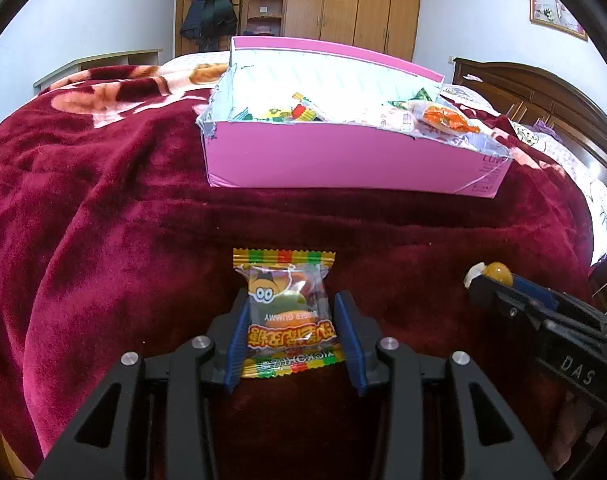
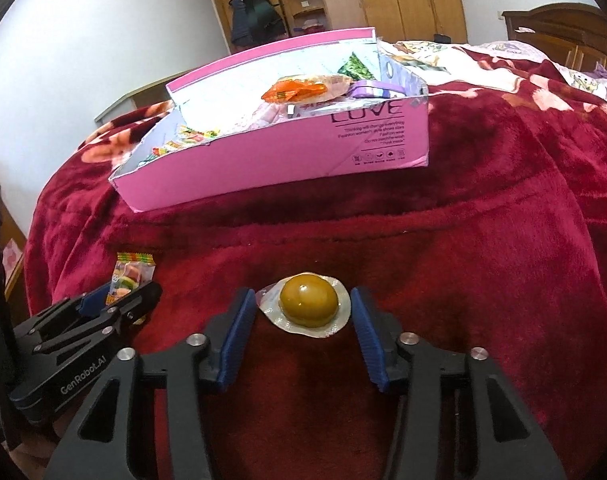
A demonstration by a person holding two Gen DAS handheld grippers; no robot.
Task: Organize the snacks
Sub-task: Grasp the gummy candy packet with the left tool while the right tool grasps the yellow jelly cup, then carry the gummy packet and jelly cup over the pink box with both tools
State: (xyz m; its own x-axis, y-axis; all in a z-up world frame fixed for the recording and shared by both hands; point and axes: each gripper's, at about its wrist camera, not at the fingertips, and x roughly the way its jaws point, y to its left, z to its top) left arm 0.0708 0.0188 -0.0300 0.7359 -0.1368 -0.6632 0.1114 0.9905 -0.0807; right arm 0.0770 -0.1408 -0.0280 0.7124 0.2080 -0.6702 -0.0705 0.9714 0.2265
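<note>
A clear burger-gummy packet point(image 1: 288, 276) with striped ends lies on the dark red blanket point(image 1: 103, 220). My left gripper point(image 1: 291, 296) is closed on it, a blue pad against each side. A small yellow jelly cup point(image 2: 308, 306) with a silver foil rim sits between the pads of my right gripper point(image 2: 302, 292), which touch the rim on both sides. Each gripper also shows in the other's view: the right gripper point(image 1: 493, 280) with the jelly cup point(image 1: 498, 273) at lower right, the left gripper point(image 2: 131, 296) with the gummy packet point(image 2: 127, 276) at lower left. Behind them stands an open pink box point(image 1: 343, 160) holding several wrapped snacks.
The pink box point(image 2: 263, 168) rests further back on the bed, with an orange wrapped snack point(image 2: 295, 90) on top of its pile. A wooden headboard point(image 1: 543, 92) is to the right, wardrobes point(image 1: 343, 0) behind. Bare blanket lies between the grippers and the box.
</note>
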